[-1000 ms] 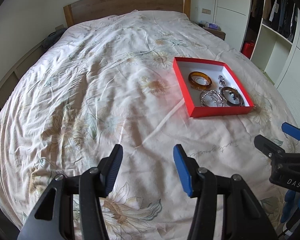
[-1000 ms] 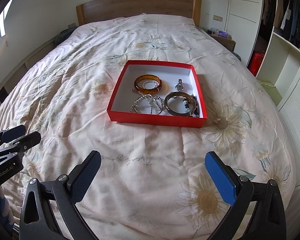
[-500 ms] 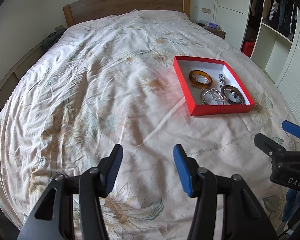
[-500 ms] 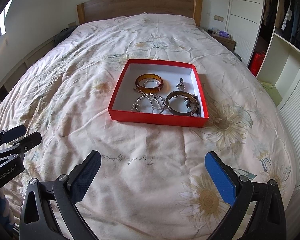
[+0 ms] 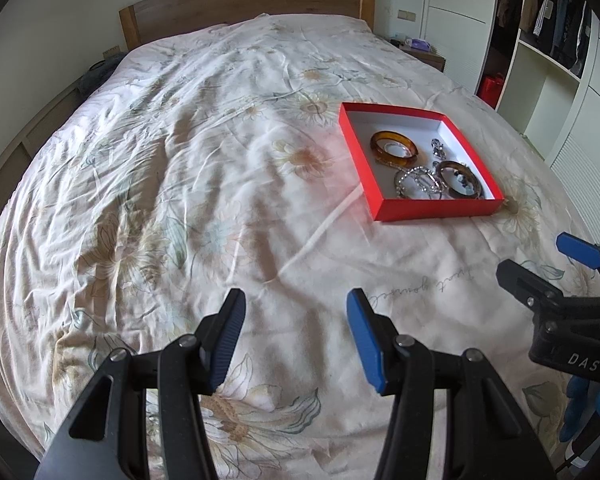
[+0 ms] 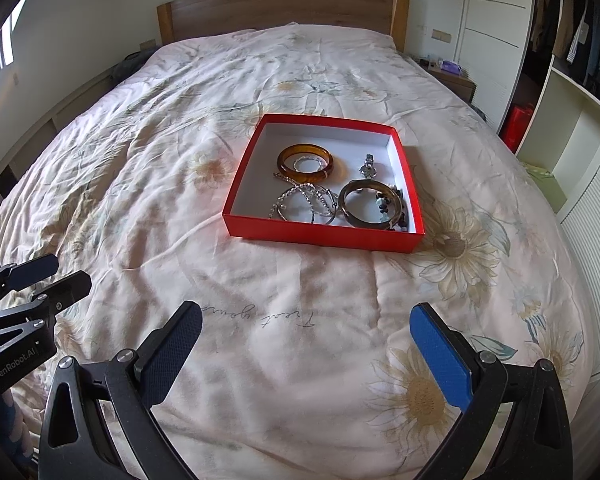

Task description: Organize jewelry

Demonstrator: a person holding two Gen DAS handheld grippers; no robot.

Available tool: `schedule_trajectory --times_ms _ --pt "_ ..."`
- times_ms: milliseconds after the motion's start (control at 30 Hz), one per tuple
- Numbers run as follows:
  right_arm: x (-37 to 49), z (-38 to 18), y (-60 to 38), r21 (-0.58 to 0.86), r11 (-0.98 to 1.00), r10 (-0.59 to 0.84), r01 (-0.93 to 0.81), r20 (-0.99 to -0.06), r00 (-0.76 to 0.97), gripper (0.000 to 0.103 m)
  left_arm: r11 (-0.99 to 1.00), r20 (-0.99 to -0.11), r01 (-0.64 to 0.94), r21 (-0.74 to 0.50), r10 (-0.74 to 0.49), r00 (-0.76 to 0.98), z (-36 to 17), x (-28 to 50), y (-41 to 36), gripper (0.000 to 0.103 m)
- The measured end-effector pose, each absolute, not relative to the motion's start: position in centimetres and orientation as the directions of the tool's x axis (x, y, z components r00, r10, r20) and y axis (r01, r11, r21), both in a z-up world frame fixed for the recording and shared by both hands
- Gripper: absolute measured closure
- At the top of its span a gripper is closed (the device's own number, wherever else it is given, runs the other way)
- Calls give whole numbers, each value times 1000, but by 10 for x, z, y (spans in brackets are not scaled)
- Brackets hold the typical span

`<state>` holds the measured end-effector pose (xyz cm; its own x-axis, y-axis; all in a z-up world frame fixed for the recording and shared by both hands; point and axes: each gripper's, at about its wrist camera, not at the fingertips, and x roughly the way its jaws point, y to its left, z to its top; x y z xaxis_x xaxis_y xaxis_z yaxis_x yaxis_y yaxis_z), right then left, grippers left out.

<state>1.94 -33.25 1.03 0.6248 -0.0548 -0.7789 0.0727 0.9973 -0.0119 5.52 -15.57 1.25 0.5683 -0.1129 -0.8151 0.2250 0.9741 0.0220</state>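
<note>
Your left claw (image 5: 296, 330) and right claw (image 6: 306, 350) both released, empty, above floral bedspread (image 6: 300, 288); shallow red cardboard tray (image 6: 320, 236) holds bangles.

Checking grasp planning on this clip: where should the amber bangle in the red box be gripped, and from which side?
Judging from the pictures, grip the amber bangle across its band, one finger inside the ring and one outside, coming from above. It lies flat on the red box's floor, so the walls block a sideways approach. Its far arc looks clearest; a chain lies by the near edge. The open right gripper sits closer.
</note>
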Motion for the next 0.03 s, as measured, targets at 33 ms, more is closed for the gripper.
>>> schedule_trajectory --times_ms 33 --pt "19 10 -332 -12 997 -55 73 -779 625 1 974 -815 225 21 -114 568 12 55 -155 53"
